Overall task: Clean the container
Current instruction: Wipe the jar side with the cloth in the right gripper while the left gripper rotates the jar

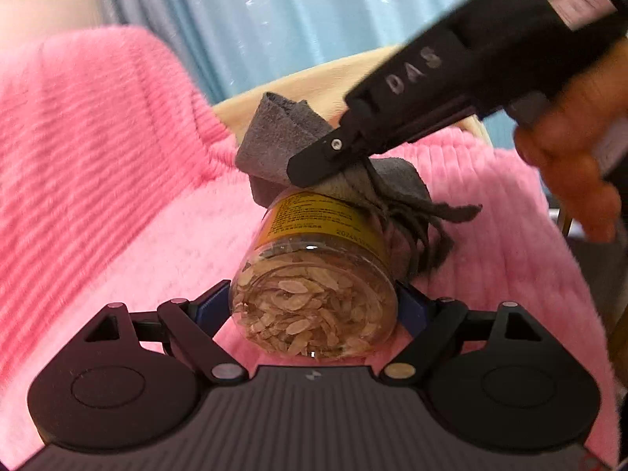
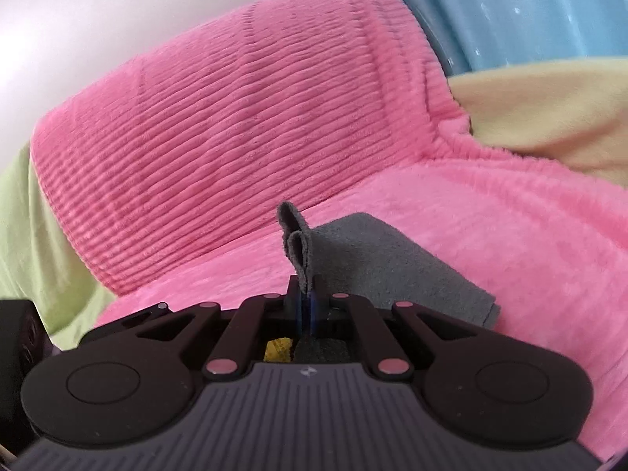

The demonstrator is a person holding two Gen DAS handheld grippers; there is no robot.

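My left tongs point(image 1: 314, 306) grip the jar point(image 1: 314, 274). My right tongs point(image 2: 305, 302) pinch the cloth point(image 2: 376, 259), pressing it on the jar's top.

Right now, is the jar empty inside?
No, the clear jar, held on its side by the left gripper, is packed with pale dried flakes, and the right gripper presses a grey cloth on it.

jar point(image 1: 314, 282): lying on its side between the fingers of the left hand-held gripper point(image 1: 314, 310), above the cushion point(image 1: 117, 196)
cloth point(image 1: 274, 141): draped on the jar's far end, pinched in the right hand-held gripper point(image 2: 305, 298)
curtain point(image 1: 274, 19): behind the cushion
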